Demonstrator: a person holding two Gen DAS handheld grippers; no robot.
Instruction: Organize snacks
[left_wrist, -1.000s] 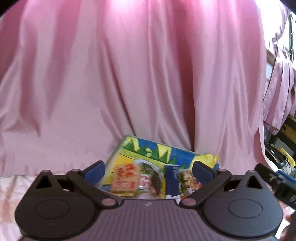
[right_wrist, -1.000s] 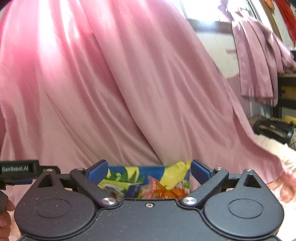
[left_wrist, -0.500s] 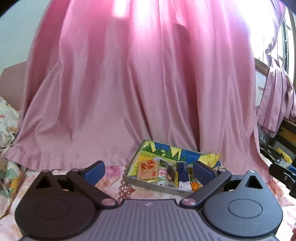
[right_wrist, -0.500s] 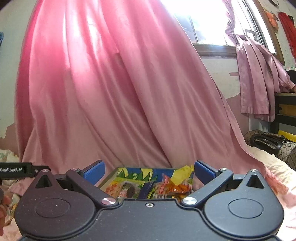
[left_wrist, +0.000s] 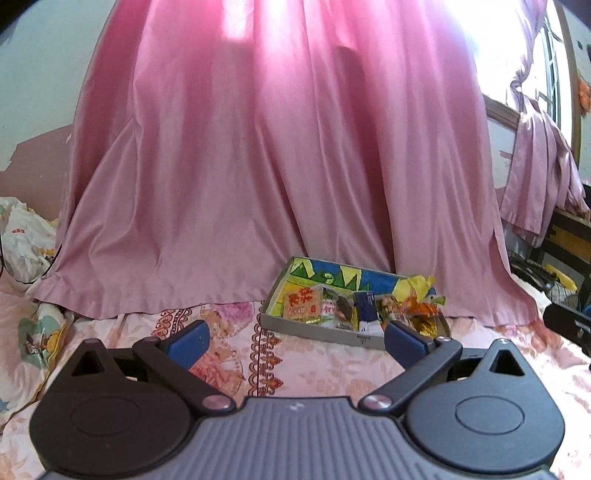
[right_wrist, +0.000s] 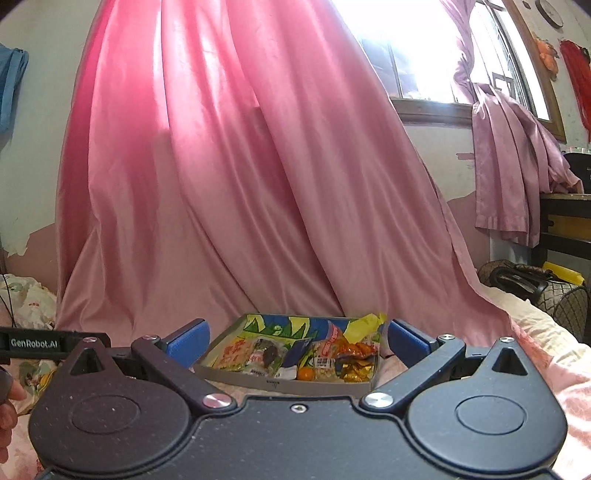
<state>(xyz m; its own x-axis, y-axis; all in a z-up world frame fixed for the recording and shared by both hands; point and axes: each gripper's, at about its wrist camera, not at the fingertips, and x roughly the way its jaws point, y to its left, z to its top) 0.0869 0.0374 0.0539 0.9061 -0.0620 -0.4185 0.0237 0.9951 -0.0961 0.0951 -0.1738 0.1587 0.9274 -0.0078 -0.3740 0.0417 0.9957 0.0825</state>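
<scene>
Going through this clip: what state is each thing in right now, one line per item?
Left tool: open, nothing between its fingers.
Right tool: open, nothing held.
Snack box: lidless, flat on the bedspread, filled with packets.
Pink curtain: drawn, hem resting on the bed.
Yellow wrapper: sticking up past the box's rim.

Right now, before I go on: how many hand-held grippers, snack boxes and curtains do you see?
Hand-held grippers: 2, the left hand-held gripper and the right hand-held gripper, both open; the right one's jaws have just been opening, nothing between them.
Snack boxes: 1, the snack box.
Curtains: 2, the large pink curtain and the smaller curtain by the window.
Total: 5.
</scene>
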